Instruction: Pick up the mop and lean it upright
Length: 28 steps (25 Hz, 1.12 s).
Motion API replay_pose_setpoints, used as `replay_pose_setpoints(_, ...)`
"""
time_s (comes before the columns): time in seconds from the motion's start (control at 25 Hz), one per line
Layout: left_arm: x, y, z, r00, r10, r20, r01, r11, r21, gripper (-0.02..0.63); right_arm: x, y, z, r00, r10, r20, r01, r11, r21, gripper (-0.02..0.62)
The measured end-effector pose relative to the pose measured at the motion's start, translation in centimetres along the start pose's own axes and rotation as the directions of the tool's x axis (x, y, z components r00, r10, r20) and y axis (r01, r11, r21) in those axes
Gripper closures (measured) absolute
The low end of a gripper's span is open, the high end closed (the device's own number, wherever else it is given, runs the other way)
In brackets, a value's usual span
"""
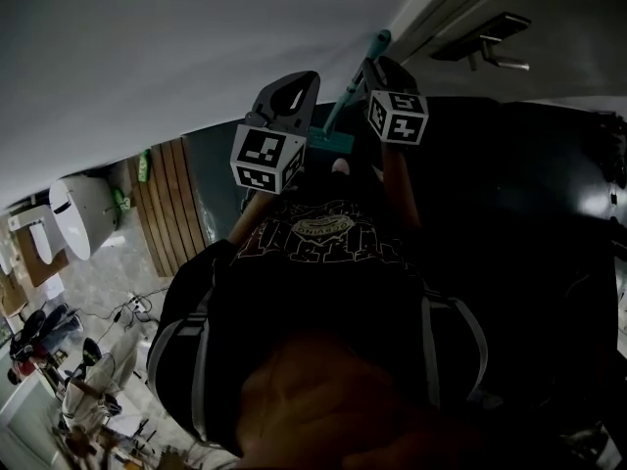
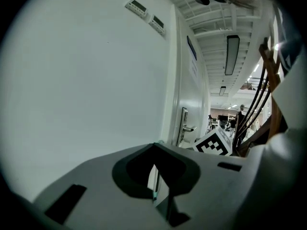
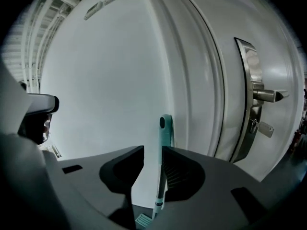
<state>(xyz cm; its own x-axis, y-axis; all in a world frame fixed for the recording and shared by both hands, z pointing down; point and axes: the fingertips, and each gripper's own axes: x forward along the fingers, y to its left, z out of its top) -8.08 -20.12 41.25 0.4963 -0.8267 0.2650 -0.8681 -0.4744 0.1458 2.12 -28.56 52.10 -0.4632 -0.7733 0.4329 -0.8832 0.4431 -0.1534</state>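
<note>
Found right gripper [image 3: 152, 150] fingers spread, clamping nothing. Noted mop [image 3: 164, 138] handle standing between them, hard by the right-hand finger, long axis upright, top seemingly against wall [image 3: 110, 80] beside door [image 3: 225, 56]. Found left gripper [image 2: 154, 146] fingers closed, empty, beside mop lower down. Advise withdrawing right gripper straight back, clear of handle.

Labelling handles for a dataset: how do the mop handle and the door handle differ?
The mop handle is teal; the door handle is silvery metal. The mop handle stands near upright before the white wall; the door handle juts out level from its plate. Both are slim bars.
</note>
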Motion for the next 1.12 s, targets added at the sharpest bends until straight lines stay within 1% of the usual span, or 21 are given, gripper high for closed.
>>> replay_pose_setpoints(0.32, 0.6, 1.3, 0.3, 1.0, 0.027, -0.008, -0.027, 1.0, -0.013, 0.558, 2.0, -1.0, -0.6, 0.998, -0.049, -0.047, 0.05, 0.999, 0.019, 0.457)
replay_pose_setpoints(0.44, 0.7, 1.4, 0.3, 1.0, 0.029, -0.011, -0.029, 0.999, -0.014, 0.558, 2.6, -1.3, -1.0, 0.996, -0.071, -0.058, 0.073, 0.997, 0.036, 0.456)
replay_pose_setpoints(0.64, 0.8, 2.0, 0.2, 0.999, 0.033, -0.015, -0.033, 0.999, -0.017, 0.558, 3.5, -1.2, -1.4, 0.994, -0.083, -0.068, 0.087, 0.994, 0.062, 0.456)
replay_pose_setpoints(0.76, 1.0, 2.1, 0.0, 0.999, 0.031, -0.016, -0.032, 0.999, -0.016, 0.558, 4.1, -1.6, -1.8, 0.993, -0.094, -0.07, 0.101, 0.99, 0.095, 0.457)
replay_pose_setpoints(0.92, 0.7, 2.5, 0.3, 0.999, 0.03, -0.011, -0.03, 0.999, -0.013, 0.558, 4.4, -1.5, -1.9, 0.991, -0.108, -0.079, 0.113, 0.992, 0.062, 0.459)
replay_pose_setpoints(1.0, 0.4, 2.7, 0.4, 0.999, 0.031, -0.01, -0.031, 0.999, -0.014, 0.558, 4.2, -1.3, -1.8, 0.992, -0.105, -0.075, 0.11, 0.992, 0.06, 0.483)
replay_pose_setpoints(1.12, 0.3, 2.8, 0.3, 0.999, 0.031, -0.009, -0.031, 0.999, -0.019, 0.558, 4.0, -1.3, -1.8, 0.993, -0.094, -0.069, 0.098, 0.993, 0.06, 0.483)
